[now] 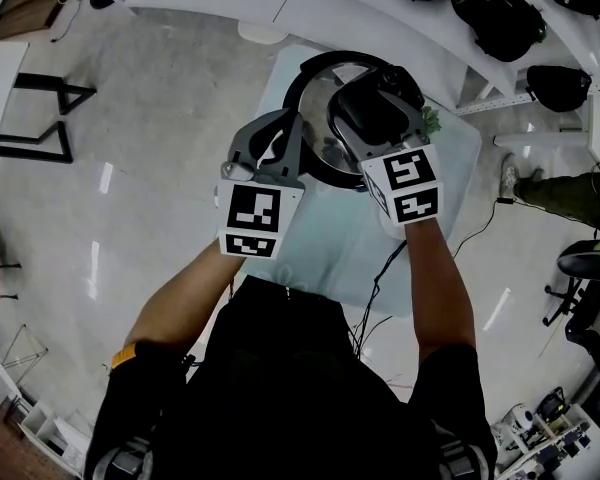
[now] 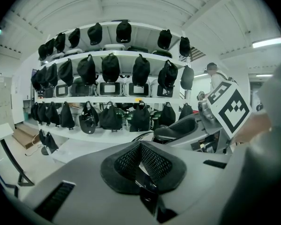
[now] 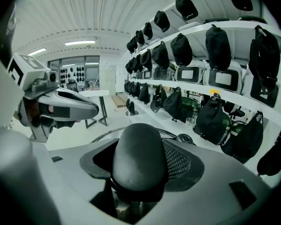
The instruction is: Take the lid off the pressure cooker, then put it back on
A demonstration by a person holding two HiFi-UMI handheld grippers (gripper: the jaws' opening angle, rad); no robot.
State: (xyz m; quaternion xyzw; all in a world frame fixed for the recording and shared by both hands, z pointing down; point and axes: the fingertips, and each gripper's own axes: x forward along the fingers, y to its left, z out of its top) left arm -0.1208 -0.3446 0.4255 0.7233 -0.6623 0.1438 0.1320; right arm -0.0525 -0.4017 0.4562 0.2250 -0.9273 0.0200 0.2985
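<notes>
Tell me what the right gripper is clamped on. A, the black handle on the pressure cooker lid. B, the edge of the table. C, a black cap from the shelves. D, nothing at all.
A: in the right gripper view the right gripper has its jaws closed on the rounded black lid handle, and the head view shows it over the pressure cooker.

support: pale table [image 1: 352,240] | on it: pressure cooker [image 1: 298,83]
</notes>
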